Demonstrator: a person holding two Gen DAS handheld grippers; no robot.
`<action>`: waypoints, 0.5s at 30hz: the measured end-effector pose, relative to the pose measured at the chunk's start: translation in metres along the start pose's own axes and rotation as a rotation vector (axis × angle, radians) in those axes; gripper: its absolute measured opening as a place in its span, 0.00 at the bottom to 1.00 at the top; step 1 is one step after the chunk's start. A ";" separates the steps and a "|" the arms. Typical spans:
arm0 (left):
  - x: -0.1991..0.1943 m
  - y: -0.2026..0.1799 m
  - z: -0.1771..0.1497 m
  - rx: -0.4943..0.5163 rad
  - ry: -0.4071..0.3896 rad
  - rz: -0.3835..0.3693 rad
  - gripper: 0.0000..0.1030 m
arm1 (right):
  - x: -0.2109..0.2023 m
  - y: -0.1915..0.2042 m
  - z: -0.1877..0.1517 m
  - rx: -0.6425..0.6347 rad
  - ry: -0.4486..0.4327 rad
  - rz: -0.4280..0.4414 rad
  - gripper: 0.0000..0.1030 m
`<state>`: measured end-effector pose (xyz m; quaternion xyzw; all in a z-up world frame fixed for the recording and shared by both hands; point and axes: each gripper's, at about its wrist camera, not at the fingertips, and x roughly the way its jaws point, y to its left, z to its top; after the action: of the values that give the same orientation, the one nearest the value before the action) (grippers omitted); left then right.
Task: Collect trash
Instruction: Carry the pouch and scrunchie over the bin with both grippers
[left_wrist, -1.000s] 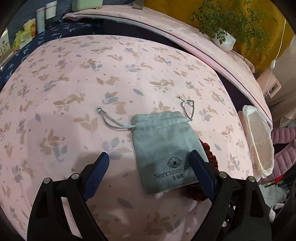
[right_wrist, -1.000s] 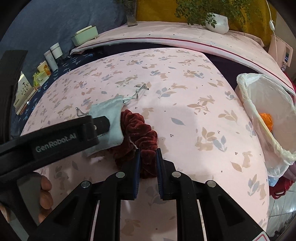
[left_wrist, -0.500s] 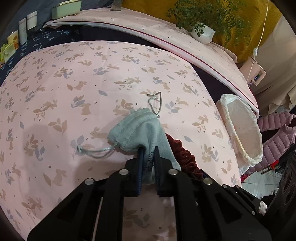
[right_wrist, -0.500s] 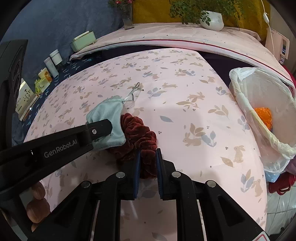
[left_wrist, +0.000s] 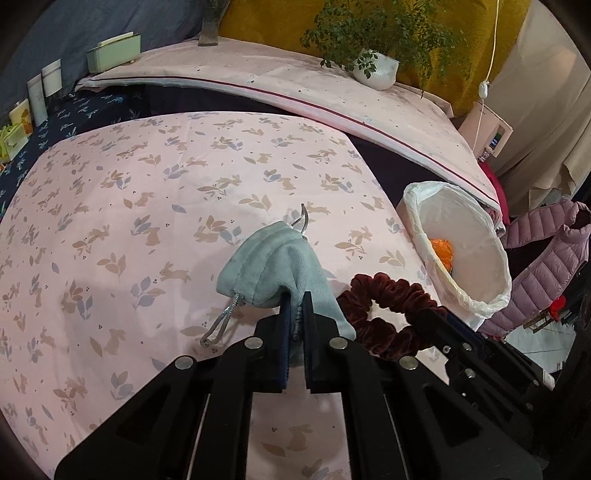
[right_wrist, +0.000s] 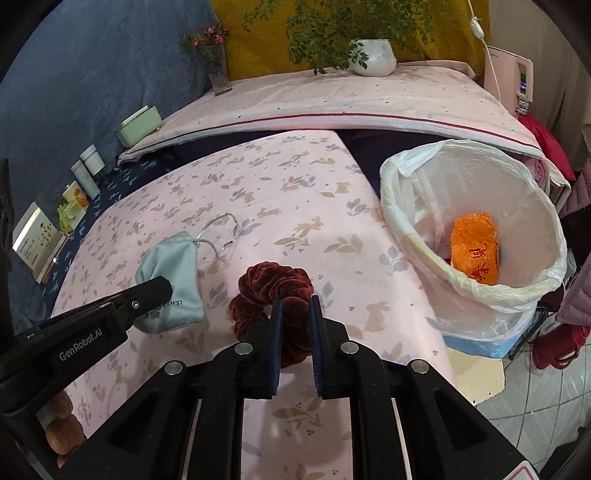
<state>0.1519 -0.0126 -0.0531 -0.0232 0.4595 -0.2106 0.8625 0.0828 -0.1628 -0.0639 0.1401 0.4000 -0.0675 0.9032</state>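
Velvet scrunchie (right_wrist: 271, 295) pinched in our right gripper (right_wrist: 295, 310), left gripper (left_wrist: 296, 314) newly clamping the drawstring pouch (left_wrist: 269, 266), we are lifting both binward (right_wrist: 406, 229).

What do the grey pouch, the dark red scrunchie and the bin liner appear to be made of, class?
Grey pouch: soft matte fabric, probably suede-like; it folds limply.
Dark red scrunchie: velvet by its look, with sheen on gathered ruffles.
Bin liner: thin translucent plastic film, crinkled over the rim.
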 end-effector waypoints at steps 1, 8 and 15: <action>-0.001 -0.004 0.000 0.008 -0.002 0.000 0.05 | -0.005 -0.005 0.002 0.010 -0.011 -0.003 0.12; -0.005 -0.037 -0.002 0.068 -0.010 -0.002 0.05 | -0.032 -0.036 0.010 0.064 -0.072 -0.017 0.12; -0.004 -0.074 -0.004 0.130 -0.012 -0.008 0.05 | -0.055 -0.067 0.013 0.108 -0.120 -0.030 0.12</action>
<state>0.1216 -0.0783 -0.0353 0.0297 0.4397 -0.2433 0.8641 0.0389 -0.2297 -0.0278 0.1785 0.3428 -0.1107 0.9156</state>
